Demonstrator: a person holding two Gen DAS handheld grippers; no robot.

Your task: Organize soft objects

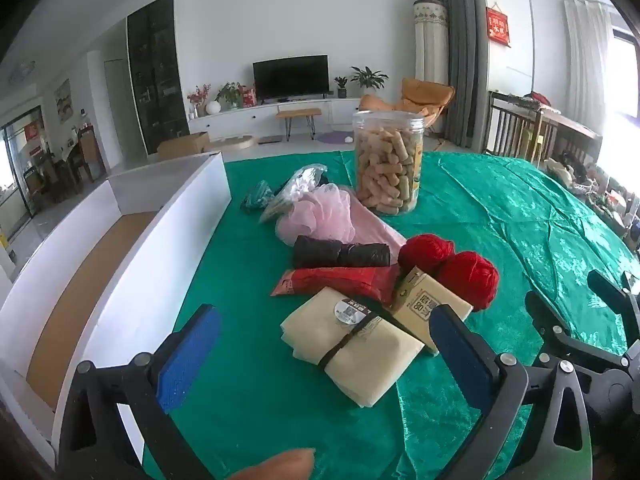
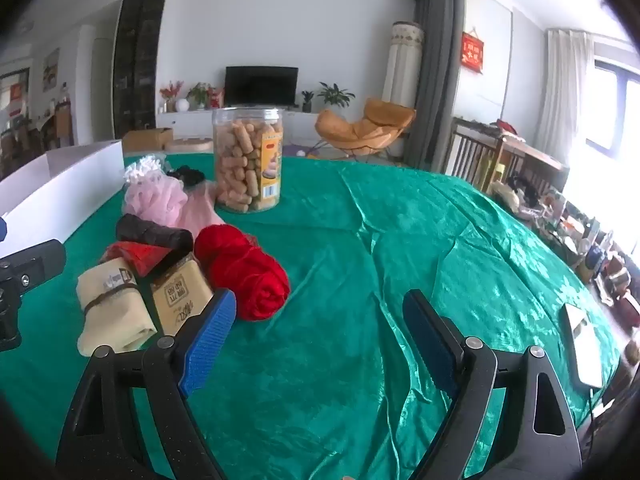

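A: What lies on the table [image 1: 520, 208]?

B: A green cloth covers it; a heap of soft things sits at its middle-left in the left wrist view; nearest the camera is a cream folded cloth [image 1: 352, 344] bound with a dark band; touching it at 2 o'clock is a tan packet [image 1: 424, 300] with printed characters; beyond that, at 1 o'clock, two balls of red yarn [image 1: 452, 268] lie side by side.

A: And further back?

B: A red packet [image 1: 340, 280], then a black roll [image 1: 340, 254], then a pink mesh sponge [image 1: 328, 216], each just behind the other toward 12 o'clock; a clear jar of snack sticks [image 1: 388, 164] stands upright behind the heap, apart from it.

A: Where would they go?

B: I cannot say; a white box [image 1: 176, 216] with a brown floor stands along the table's left edge, at 9 to 10 o'clock from the heap.

A: The grippers?

B: The left gripper [image 1: 328, 344] has its jaws wide apart, with the cream folded cloth lying between the blue pads but unpressed; the right gripper [image 2: 320, 332] also has its jaws apart, over bare green cloth, with the yarn at its 10 o'clock; a fingertip [image 1: 280, 464] shows at the bottom edge of the left view.
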